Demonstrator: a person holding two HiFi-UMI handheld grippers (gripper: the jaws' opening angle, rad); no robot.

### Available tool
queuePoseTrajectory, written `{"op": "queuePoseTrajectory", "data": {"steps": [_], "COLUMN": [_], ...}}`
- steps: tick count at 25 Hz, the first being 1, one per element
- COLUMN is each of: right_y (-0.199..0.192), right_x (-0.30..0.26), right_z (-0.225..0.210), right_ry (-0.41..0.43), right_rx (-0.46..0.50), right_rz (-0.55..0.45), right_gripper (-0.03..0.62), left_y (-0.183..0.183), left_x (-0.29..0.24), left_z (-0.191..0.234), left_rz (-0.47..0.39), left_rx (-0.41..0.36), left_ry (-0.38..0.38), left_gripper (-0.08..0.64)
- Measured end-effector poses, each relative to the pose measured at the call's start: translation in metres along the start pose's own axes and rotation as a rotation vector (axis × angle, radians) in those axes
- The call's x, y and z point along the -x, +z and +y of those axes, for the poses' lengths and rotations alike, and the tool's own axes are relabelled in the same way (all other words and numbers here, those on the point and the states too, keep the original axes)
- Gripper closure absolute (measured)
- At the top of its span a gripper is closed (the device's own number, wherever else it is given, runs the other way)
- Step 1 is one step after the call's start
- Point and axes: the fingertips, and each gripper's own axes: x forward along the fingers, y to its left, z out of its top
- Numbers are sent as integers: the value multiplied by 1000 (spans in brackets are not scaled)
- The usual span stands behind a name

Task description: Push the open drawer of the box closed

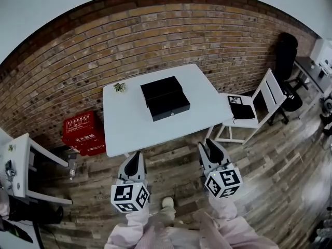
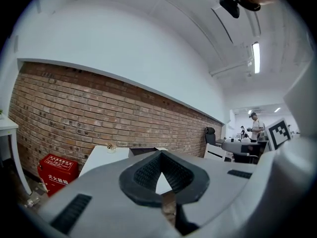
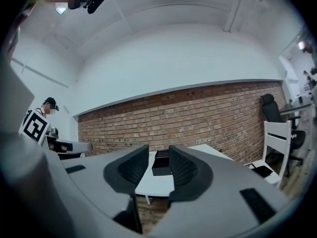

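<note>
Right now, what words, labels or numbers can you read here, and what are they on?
Red box: white Chinese characters, too small to read.
Left hand-held gripper, right hand-held gripper: square markers only, no words.
Black box: no print visible.

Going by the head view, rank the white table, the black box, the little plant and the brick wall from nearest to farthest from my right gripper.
From the right gripper:
1. white table, its front edge just ahead.
2. black box, mid-table.
3. little plant, at the table's far left corner.
4. brick wall, behind the table.
</note>
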Motion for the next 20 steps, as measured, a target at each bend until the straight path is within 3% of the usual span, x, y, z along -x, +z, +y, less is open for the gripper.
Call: {"op": "queuePoseTrajectory", "data": {"steps": [11,20], "right_y": [-20,-39], "right_x": [-96,-149], "right_z": [-18,-32], "right_ry": [-48,-59], "right_rx": [-19,-25], "right_rz": [59,108], "right_gripper": [478,479], "left_y": [-5,-27], "left_x": [-87,-134], "left_z": [60,78], "left_rz": [59,141], "left_rx": [39,78], "left_ry": [-28,-58], "left_gripper": [566,566]}}
